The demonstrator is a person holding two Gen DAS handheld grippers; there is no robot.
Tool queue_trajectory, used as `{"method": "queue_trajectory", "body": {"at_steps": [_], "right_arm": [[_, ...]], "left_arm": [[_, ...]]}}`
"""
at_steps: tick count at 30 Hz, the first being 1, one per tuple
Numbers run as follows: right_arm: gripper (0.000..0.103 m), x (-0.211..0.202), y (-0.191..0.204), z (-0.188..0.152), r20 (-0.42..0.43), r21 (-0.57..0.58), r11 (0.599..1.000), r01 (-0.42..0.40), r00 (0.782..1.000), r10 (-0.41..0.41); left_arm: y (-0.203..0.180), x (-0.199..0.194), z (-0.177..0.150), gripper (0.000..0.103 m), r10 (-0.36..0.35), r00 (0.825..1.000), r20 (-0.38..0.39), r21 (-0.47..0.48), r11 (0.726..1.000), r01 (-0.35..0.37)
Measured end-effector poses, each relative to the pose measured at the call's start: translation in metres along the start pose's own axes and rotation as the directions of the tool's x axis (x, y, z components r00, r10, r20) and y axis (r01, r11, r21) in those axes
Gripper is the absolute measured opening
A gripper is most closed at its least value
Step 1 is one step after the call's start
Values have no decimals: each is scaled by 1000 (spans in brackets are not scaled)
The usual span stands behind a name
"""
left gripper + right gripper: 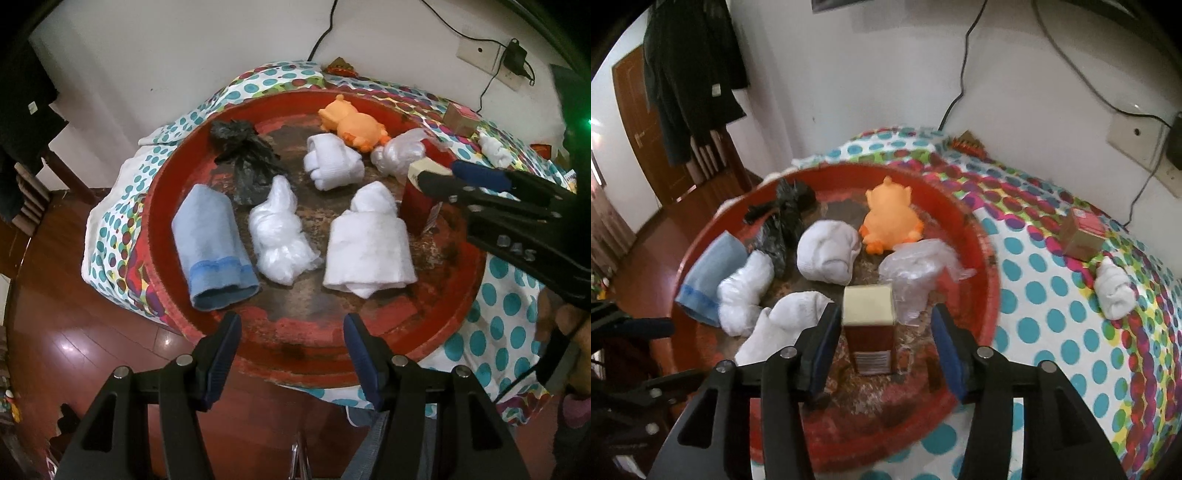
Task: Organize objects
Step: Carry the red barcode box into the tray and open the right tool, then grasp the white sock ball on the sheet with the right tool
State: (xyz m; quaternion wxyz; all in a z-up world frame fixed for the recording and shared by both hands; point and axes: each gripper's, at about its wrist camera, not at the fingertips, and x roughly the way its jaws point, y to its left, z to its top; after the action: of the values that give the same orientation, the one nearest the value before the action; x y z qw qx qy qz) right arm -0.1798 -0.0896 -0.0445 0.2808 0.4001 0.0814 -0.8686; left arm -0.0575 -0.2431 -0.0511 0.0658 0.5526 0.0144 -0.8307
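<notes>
A round red tray (295, 347) (982, 258) lies on a dotted cloth. It holds a rolled blue towel (214, 243), a white plastic bag (277, 236), a folded white towel (369, 243), a black bag (243, 155), a white sock roll (332, 162), an orange toy (890, 218) and a clear bag (916, 269). A red box with a cream top (870, 325) (415, 210) stands upright in the tray between the fingers of my right gripper (886, 332), which is open, with a gap on the right side. My left gripper (291, 332) hangs open over the tray's near rim, holding nothing.
On the dotted cloth (1052, 314) outside the tray lie a small brown and red box (1084, 236) and a white sock roll (1113, 291). A wall with a socket and cables stands behind. Wooden floor (92, 332) lies to the left, with dark clothes hanging there.
</notes>
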Motion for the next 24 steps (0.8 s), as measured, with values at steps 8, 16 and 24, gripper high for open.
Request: {"method": "queue_trajectory", "body": {"at_steps": [8, 16, 24], "right_arm": [[58, -28, -66, -13, 43, 92, 993, 80, 995, -84], [62, -23, -152, -36, -12, 187, 963, 193, 981, -194], [64, -5, -199, -42, -36, 215, 952, 218, 976, -215]], "left_arm": [[-27, -2, 5, 59, -8, 1000, 2, 54, 999, 8], [-58, -3, 15, 59, -23, 1000, 4, 113, 993, 23], [-78, -3, 34, 59, -46, 999, -1, 130, 991, 46]]}}
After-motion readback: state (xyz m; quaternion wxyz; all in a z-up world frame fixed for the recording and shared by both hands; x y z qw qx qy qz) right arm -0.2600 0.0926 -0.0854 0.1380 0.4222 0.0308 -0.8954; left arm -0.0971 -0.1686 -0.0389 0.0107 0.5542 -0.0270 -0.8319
